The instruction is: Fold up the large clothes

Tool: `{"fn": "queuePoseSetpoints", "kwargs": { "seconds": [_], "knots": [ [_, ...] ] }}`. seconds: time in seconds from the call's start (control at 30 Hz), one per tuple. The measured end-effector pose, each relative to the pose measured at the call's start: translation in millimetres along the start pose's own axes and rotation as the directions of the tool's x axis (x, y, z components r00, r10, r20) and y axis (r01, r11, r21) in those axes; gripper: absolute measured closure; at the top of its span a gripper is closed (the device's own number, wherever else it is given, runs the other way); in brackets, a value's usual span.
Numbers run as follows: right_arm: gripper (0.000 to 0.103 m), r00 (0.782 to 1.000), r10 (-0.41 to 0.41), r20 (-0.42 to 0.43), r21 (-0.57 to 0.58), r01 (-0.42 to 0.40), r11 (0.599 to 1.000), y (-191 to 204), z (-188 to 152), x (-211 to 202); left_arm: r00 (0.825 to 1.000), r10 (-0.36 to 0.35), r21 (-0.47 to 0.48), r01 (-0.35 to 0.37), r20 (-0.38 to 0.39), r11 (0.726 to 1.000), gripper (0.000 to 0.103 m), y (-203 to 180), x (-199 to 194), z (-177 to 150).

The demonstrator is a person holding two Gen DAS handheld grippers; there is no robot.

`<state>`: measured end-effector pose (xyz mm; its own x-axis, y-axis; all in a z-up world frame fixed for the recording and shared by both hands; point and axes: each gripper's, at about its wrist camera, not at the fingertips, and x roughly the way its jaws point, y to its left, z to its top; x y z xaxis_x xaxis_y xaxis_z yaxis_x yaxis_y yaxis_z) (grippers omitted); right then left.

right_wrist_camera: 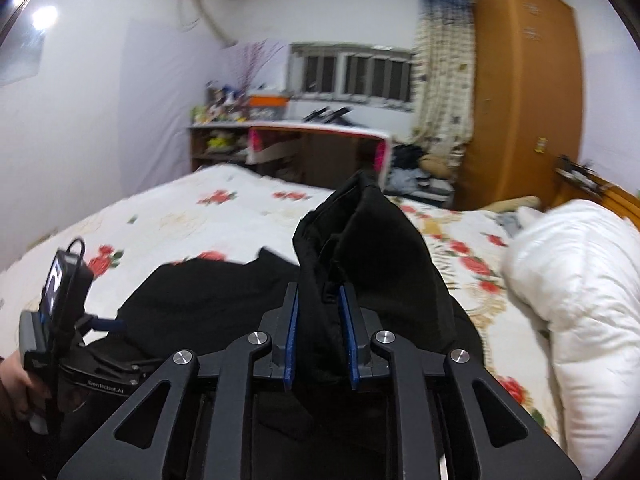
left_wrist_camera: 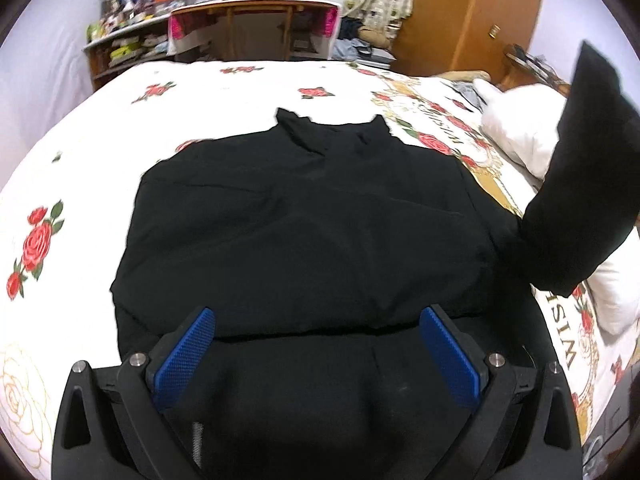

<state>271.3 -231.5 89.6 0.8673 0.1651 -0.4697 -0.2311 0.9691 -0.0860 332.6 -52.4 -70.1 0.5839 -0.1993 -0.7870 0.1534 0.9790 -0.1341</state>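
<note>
- Currently right gripper [right_wrist_camera: 318, 300] clamped on raised sleeve [right_wrist_camera: 360, 248] of black jacket [left_wrist_camera: 304, 232]
- left gripper [left_wrist_camera: 316, 316] spread wide above jacket hem, grasping nothing
- jacket lies on floral bedspread [left_wrist_camera: 80, 152]

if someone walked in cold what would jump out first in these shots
The big black garment spread flat across the middle of the rose-print bedspread grabs the eye first. Next, the right tool is shut on a raised fold of that black cloth, which stands up over the bed's right side. The left tool hangs open over the garment's near edge, and a puffy white duvet is bunched at the far right.
</note>
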Motion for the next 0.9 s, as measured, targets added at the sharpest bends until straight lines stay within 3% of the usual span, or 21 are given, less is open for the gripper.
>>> {"fn": "queuePoseSetpoints", "kwargs": {
  "seconds": [0.17, 0.3, 0.43, 0.63, 0.7, 0.73, 0.9],
  "knots": [
    [0.092, 0.996, 0.065, -0.062, -0.057, -0.069, 0.996, 46.0, -8.7, 47.2, 1.000, 0.020, -0.054, -0.019, 0.013, 0.998, 0.000, 29.0, -1.3, -5.1],
    [0.103, 0.985, 0.127, -0.115, -0.074, -0.136, 0.988, 78.3, -22.0, 81.9, 1.000, 0.023, -0.081, -0.022, 0.004, 0.996, 0.000, 47.7, 3.6, -9.0],
    [0.103, 0.975, 0.156, -0.160, -0.044, -0.165, 0.985, 92.4, -34.5, 108.4, 1.000, 0.023, -0.094, -0.024, -0.009, 0.995, 0.000, 58.7, 10.1, -11.9],
    [0.103, 0.970, 0.164, -0.181, 0.077, -0.152, 0.985, 71.0, -44.1, 111.8, 0.996, -0.089, -0.141, 0.089, 0.002, 0.986, 0.000, 59.8, 16.4, -7.6],
    [0.099, 0.973, 0.161, -0.164, 0.138, -0.139, 0.981, 50.6, -47.0, 101.2, 0.989, -0.149, -0.132, 0.147, -0.002, 0.980, 0.000, 52.4, 21.1, -2.6],
    [0.092, 0.975, 0.154, -0.161, 0.166, -0.127, 0.978, 39.6, -48.9, 95.1, 0.986, -0.167, -0.127, 0.164, -0.018, 0.978, 0.000, 46.3, 26.0, 0.7],
    [0.086, 0.988, 0.050, -0.148, 0.249, -0.012, 0.969, -8.6, -64.5, 59.0, 0.959, -0.272, -0.111, 0.263, -0.080, 0.958, 0.000, 9.3, 53.0, 18.2]
  ]
}}
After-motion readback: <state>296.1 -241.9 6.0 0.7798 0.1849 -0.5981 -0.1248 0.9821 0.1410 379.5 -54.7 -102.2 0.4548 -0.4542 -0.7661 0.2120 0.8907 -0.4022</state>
